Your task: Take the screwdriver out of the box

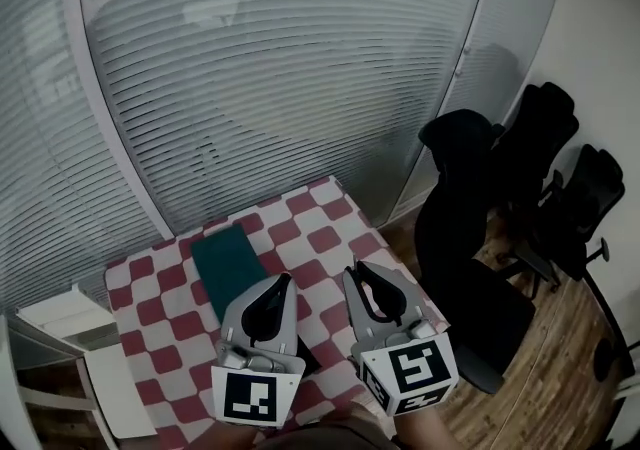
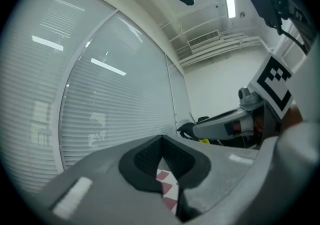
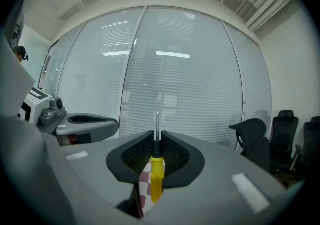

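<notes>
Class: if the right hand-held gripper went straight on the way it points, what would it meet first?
Probably the blind-covered glass wall, past the checked table; nothing nearer shows in its line, though depth is unclear.

Head view downward, gripper views level, sharing blinds [image 1: 300,88]

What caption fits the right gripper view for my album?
Right gripper clamps a yellow-handled screwdriver, its shaft poking past the jaw tips, window blinds behind.
</notes>
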{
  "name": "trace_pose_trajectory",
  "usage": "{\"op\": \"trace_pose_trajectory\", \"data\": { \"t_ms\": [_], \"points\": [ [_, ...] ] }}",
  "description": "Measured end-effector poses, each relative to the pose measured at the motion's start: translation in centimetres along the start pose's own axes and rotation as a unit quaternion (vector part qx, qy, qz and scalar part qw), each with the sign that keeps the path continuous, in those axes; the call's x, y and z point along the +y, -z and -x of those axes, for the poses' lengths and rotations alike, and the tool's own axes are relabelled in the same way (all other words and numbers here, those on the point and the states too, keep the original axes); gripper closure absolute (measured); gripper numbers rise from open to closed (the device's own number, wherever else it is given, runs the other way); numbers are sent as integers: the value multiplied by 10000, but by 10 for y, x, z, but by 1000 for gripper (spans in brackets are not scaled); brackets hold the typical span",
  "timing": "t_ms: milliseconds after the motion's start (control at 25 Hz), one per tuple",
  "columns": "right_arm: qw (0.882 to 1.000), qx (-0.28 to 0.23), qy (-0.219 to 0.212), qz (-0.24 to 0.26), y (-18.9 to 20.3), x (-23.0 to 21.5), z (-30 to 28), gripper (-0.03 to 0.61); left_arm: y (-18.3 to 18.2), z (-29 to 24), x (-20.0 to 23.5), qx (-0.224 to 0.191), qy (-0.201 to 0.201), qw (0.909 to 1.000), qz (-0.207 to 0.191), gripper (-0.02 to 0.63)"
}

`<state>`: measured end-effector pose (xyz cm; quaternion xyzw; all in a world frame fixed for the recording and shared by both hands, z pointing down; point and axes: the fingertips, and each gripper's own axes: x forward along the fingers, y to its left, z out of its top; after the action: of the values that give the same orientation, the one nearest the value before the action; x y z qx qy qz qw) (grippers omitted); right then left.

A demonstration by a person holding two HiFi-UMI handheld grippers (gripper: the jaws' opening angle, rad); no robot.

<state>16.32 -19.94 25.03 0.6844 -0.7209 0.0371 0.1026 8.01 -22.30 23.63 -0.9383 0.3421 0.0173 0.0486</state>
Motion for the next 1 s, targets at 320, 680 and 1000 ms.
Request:
{"op": "trace_pose_trajectory", "data": {
  "t_ms": [320,680,1000],
  "points": [
    [9981,430,-219,-372,52,-16,-27,508,33,-15,4,574,-176,9982,57,612],
    [9910,1125,-409,-605,137,-21,-47,508,78,-16,7,1241,-432,9912,137,612],
    [9831,1571,-558,-760,190,-20,-62,508,99,-16,18,1518,-727,9857,106,612]
  ]
}}
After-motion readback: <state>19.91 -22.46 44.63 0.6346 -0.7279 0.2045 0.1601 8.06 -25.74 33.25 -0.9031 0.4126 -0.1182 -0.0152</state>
